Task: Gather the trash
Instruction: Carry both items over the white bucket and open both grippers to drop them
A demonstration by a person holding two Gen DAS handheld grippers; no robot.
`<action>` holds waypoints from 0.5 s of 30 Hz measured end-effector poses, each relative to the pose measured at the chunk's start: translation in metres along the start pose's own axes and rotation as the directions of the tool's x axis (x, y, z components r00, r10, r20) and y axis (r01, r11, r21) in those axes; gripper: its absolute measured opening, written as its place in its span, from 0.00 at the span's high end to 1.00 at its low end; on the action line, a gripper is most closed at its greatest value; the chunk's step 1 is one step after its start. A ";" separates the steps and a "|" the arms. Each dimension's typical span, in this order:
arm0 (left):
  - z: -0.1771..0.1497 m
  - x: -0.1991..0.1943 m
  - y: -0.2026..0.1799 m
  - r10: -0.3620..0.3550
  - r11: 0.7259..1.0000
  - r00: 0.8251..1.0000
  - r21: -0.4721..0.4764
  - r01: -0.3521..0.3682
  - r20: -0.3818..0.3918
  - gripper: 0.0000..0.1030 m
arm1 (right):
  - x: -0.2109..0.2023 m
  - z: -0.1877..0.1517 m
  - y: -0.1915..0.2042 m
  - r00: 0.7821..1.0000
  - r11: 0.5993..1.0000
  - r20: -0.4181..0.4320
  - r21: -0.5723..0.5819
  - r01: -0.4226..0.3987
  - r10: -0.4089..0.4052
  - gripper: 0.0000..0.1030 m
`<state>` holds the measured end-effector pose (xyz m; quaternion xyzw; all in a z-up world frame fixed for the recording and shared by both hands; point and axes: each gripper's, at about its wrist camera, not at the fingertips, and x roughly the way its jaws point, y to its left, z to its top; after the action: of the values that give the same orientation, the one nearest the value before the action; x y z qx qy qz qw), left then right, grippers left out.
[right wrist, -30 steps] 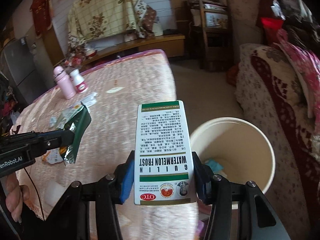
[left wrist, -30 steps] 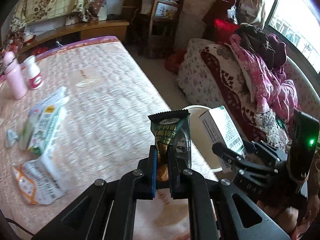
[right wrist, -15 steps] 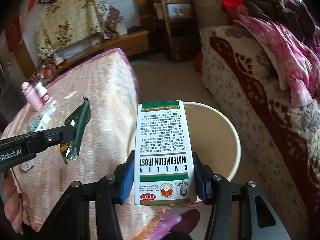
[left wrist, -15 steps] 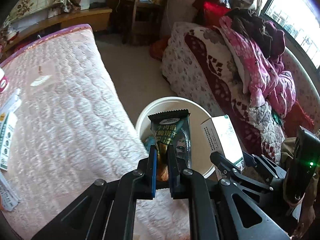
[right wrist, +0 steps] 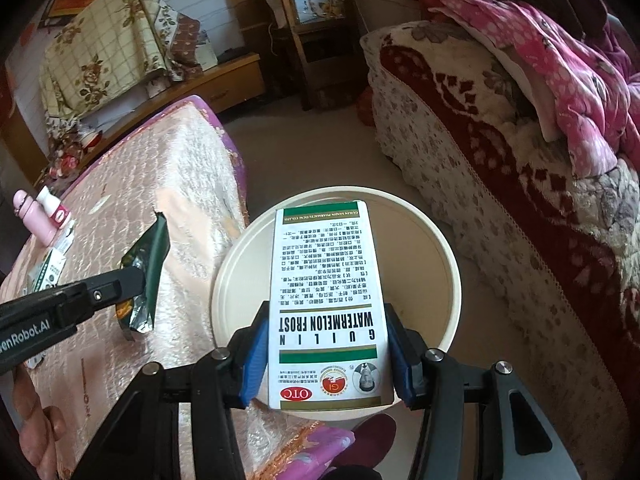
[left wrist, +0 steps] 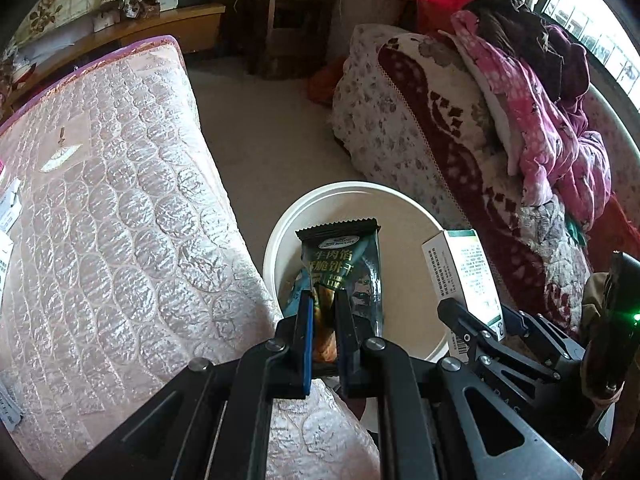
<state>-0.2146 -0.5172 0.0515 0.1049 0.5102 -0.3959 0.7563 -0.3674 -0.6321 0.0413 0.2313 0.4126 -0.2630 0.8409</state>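
At the far left of the right wrist view, a pink bottle (right wrist: 30,216) and a white bottle (right wrist: 54,207) are seen standing side by side on the bed (right wrist: 176,184), with loose packets (right wrist: 50,270) lying just beside them. The bed's quilted pink cover is seen filling the left half of the left wrist view.

The left gripper (left wrist: 323,308) is held past the bed's edge, its jaws closed to a narrow gap on the lower part of a dark green wrapper (left wrist: 346,264), which is held upright over the near-left part of the bin (left wrist: 280,232). In the right wrist view the wrapper (right wrist: 148,268) appears against the bed rather than the bin. Something bluish is glimpsed inside the bin behind the wrapper; what it is cannot be told.

The cream bin is seen standing on the floor between the bed and a sofa (right wrist: 480,152). The right gripper (right wrist: 326,354) is clamped on the sides of a white box (right wrist: 326,304), jaws spread to its width, and the box is held above the bin's mouth, hiding much of the inside.

On the sofa, pink clothing (right wrist: 560,64) is piled. A wooden rack (right wrist: 316,28) is seen against the far wall.
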 end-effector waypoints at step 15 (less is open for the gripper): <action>0.002 0.017 0.007 -0.053 0.998 0.999 -0.033 0.053 -0.009 0.53 | 0.020 0.000 -0.012 1.000 0.998 -0.007 0.053 0.029 -0.028 0.32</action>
<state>-0.2057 -0.5222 0.0365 0.0811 0.5228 -0.4069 0.7447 -0.3643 -0.6469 0.0226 0.2483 0.4112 -0.2851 0.8294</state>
